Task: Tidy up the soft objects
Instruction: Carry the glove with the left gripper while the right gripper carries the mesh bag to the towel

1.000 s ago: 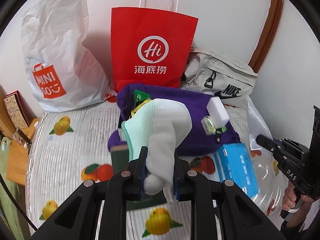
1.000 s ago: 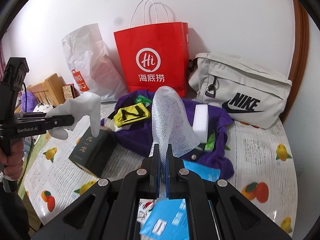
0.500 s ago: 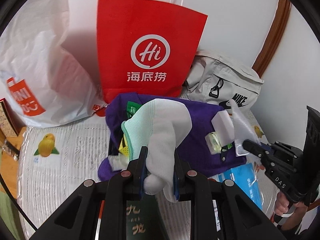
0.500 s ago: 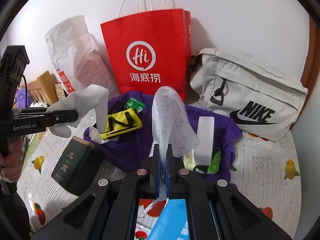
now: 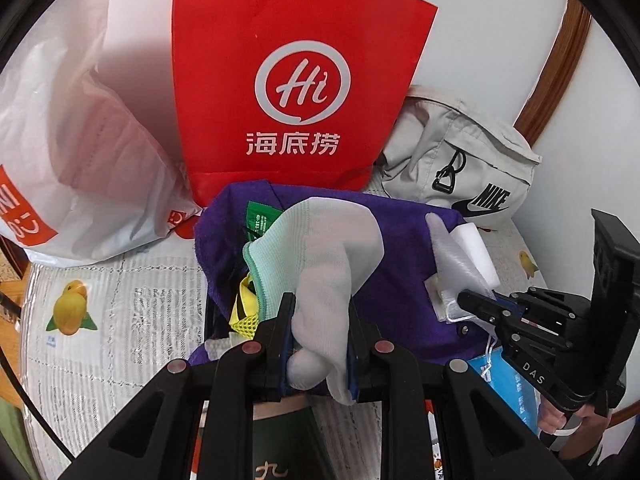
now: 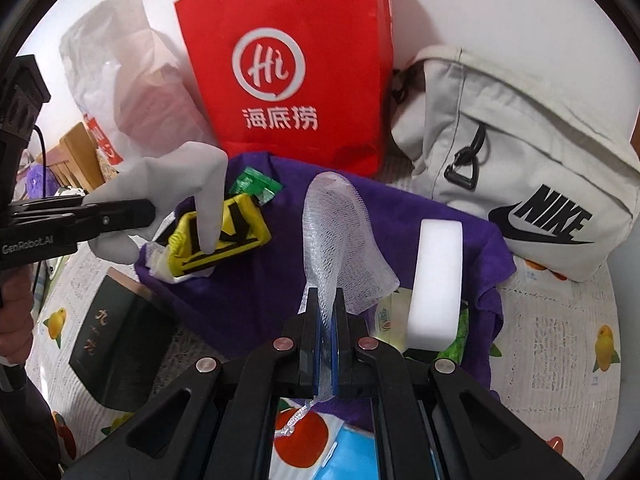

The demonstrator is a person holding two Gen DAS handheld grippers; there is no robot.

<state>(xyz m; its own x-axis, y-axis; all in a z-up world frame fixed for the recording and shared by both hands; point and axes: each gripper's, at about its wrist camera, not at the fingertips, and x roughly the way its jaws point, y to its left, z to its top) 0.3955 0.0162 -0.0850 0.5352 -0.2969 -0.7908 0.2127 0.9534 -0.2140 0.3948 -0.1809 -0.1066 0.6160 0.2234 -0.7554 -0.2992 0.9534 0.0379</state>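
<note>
My left gripper (image 5: 320,320) is shut on a white knit glove (image 5: 324,248) with a mint-green cuff, held over the purple cloth (image 5: 392,276). In the right wrist view the same glove (image 6: 180,188) hangs at the left above a yellow and black mesh item (image 6: 224,240). My right gripper (image 6: 326,308) is shut on a white mesh net (image 6: 340,240), which stands up over the purple cloth (image 6: 248,296). A white foam block (image 6: 438,280) lies on the cloth to the right. The right gripper (image 5: 476,304) also shows at the right of the left wrist view, net in its tips.
A red paper bag (image 5: 296,80) stands against the wall behind the cloth, with a white plastic bag (image 5: 80,140) to its left and a grey Nike bag (image 6: 520,168) to its right. A dark green box (image 6: 108,340), a green packet (image 6: 256,184) and a blue packet (image 5: 508,392) lie nearby.
Both grippers have moved forward and down toward the purple cloth and the red bag, which now look much larger. Each keeps its hold on its item.
</note>
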